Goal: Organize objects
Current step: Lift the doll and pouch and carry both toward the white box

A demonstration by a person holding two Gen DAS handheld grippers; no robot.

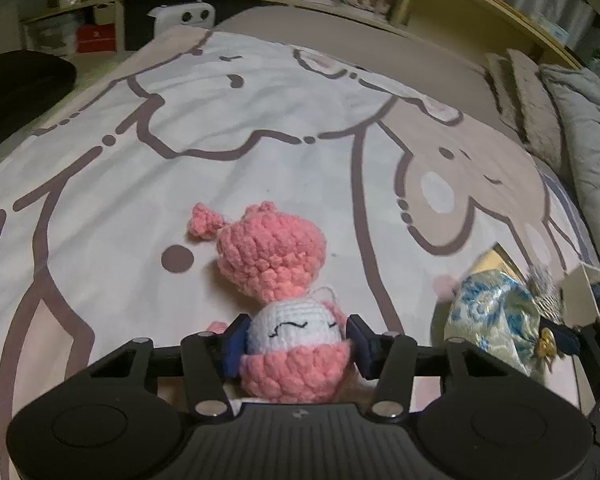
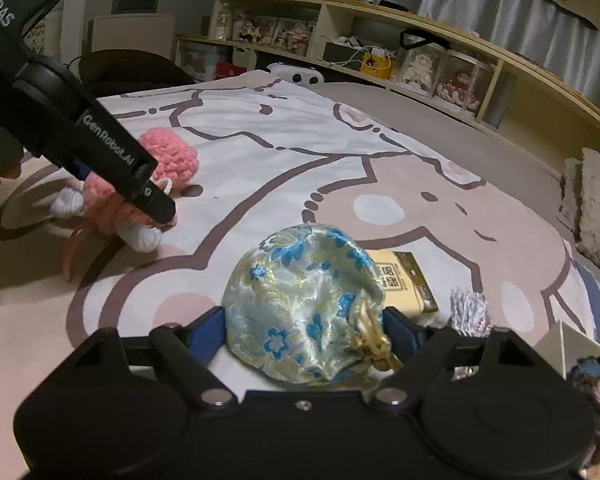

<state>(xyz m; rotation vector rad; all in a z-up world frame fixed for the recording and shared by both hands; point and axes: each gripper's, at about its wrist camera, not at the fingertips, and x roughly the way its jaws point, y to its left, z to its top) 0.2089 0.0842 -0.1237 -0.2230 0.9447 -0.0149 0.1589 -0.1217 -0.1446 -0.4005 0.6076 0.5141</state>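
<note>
- Blanket (image 1: 260, 128), pale fleece printed with brown-outlined cartoon animals, covers the bed across both views.
- Left gripper (image 1: 296, 340), bottom centre, is clenched on a pink and white crocheted doll (image 1: 292, 344) lying on it.
- Right gripper (image 2: 304, 324) clasps a blue-flowered satin pouch (image 2: 300, 304); gold card (image 2: 404, 280) just behind.
- Wooden shelving (image 2: 380, 20) with boxed figurines curves along the top, grey curtains above.

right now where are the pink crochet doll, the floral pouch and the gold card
pink crochet doll (image 1: 296, 328), left wrist view, on its white face
floral pouch (image 2: 300, 300), right wrist view, on its front fabric
gold card (image 2: 404, 280), right wrist view, on its printed face
</note>
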